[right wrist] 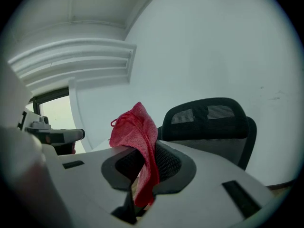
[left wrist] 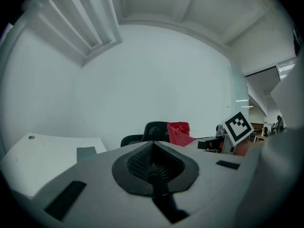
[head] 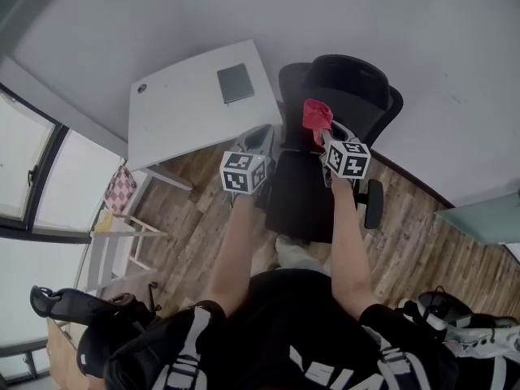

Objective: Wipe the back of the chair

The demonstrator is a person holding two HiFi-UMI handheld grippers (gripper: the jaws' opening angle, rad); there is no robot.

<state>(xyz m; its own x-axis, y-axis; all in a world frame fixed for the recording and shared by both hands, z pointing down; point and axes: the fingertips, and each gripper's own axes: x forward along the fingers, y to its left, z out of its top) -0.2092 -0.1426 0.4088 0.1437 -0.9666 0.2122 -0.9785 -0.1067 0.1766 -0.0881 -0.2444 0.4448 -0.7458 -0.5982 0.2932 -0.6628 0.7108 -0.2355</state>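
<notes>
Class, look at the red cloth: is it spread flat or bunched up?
Bunched: the red cloth crumples upward, pinched in the right gripper.

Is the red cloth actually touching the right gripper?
Touching. The right gripper view shows the red cloth pinched between the right gripper's fingers, its loose end sticking up above them.

I see the chair (head: 349, 96) just right of the surface (head: 179, 104), which carries a flat pad (head: 235, 83). The cloth (head: 316, 114) sits in my right tool (head: 323, 136), with my left tool (head: 263, 135) beside it.
</notes>
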